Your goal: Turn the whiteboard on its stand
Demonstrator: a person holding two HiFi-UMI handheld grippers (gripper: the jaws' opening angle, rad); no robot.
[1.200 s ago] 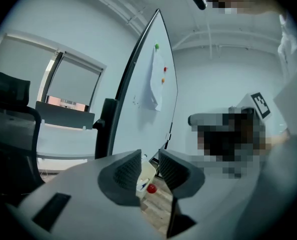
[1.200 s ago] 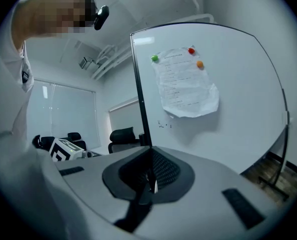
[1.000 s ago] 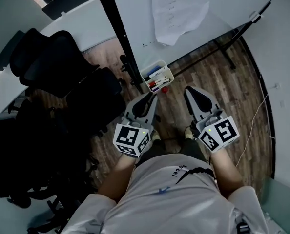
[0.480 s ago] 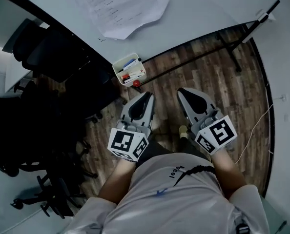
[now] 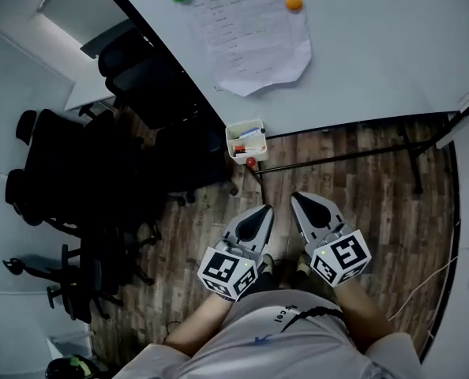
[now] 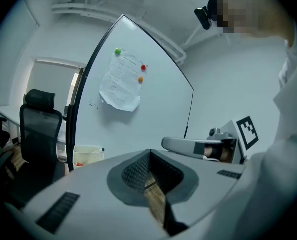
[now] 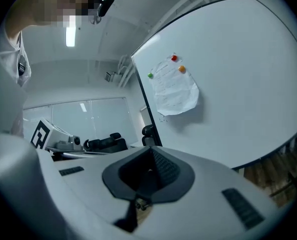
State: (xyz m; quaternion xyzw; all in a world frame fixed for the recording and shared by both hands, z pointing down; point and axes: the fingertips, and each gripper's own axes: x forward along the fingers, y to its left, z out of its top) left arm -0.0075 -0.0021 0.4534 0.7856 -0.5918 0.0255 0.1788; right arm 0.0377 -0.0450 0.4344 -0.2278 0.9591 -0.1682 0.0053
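The whiteboard (image 5: 377, 46) fills the top of the head view, its black frame edge (image 5: 167, 61) running down to the left. A paper sheet (image 5: 254, 34) hangs on it under coloured magnets. Its stand's black legs (image 5: 337, 158) cross the wood floor. Both grippers are held low near the person's body, short of the board and touching nothing. My left gripper (image 5: 264, 209) has just been closing and its jaws now meet with nothing between them. My right gripper (image 5: 302, 200) is shut and empty too. The board (image 6: 153, 109) stands ahead in the left gripper view, and the board (image 7: 238, 84) is to the right in the right gripper view.
A white marker tray (image 5: 246, 142) hangs at the board's lower corner, just beyond the grippers. Several black office chairs (image 5: 76, 180) crowd the left, by a white desk (image 5: 88, 93). A cable (image 5: 432, 279) trails on the floor at the right.
The board's face has swung across the top of the head view, showing the whole sheet and magnets. Both grippers have drawn closer together and nearer the body. The left jaws have closed.
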